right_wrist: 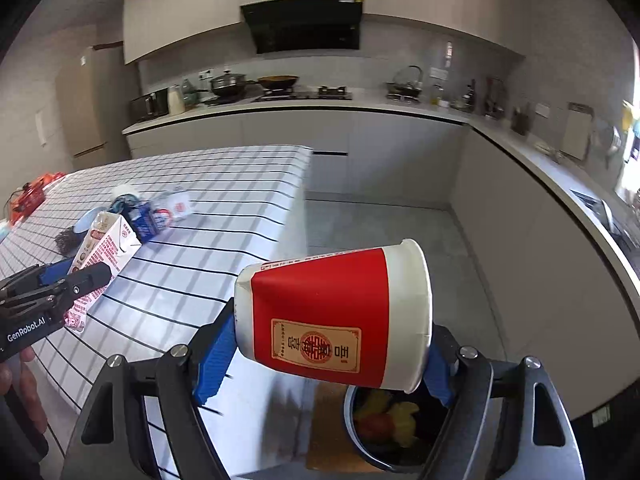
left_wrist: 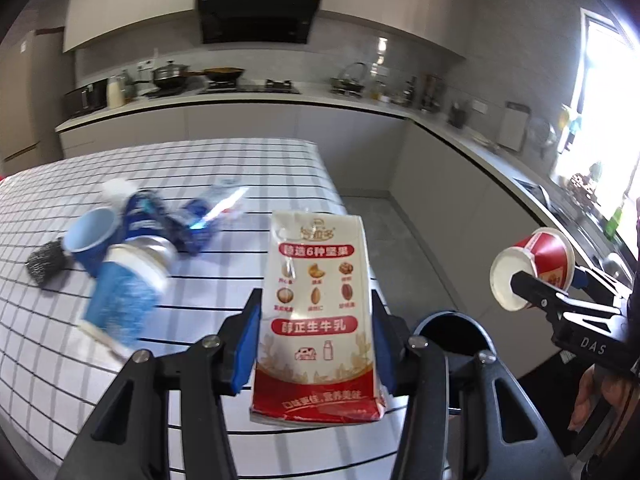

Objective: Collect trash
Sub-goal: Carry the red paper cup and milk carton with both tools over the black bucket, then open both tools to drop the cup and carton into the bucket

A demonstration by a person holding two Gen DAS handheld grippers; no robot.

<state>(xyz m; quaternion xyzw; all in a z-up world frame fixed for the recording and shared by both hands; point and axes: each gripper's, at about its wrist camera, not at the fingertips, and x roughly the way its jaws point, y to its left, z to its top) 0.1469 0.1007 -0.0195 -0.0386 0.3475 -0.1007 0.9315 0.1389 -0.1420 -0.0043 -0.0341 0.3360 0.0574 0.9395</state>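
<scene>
The left gripper (left_wrist: 316, 336) clamps a white-and-red milk carton with nut pictures (left_wrist: 318, 292) between its blue pads, upright, above the table edge. The right gripper (right_wrist: 320, 364) grips a red-and-white paper cup (right_wrist: 336, 312) lying sideways, bottom at one pad and rim at the other. Just below the cup stands a dark round bin (right_wrist: 360, 444) w/ yellow and red scraps inside. Farther off, on the white tablecloth with black grid lines (left_wrist: 240, 168), more trash lies together: blue paper cups (left_wrist: 120, 292), a crumpled blue wrapper (left_wrist: 188, 220), a dark steel-wool scrubber (left_wrist: 46, 266). Behind, approx. at the wall, a grey kitchen counter (left_wrist: 280, 98) carries pots etc.
</scene>
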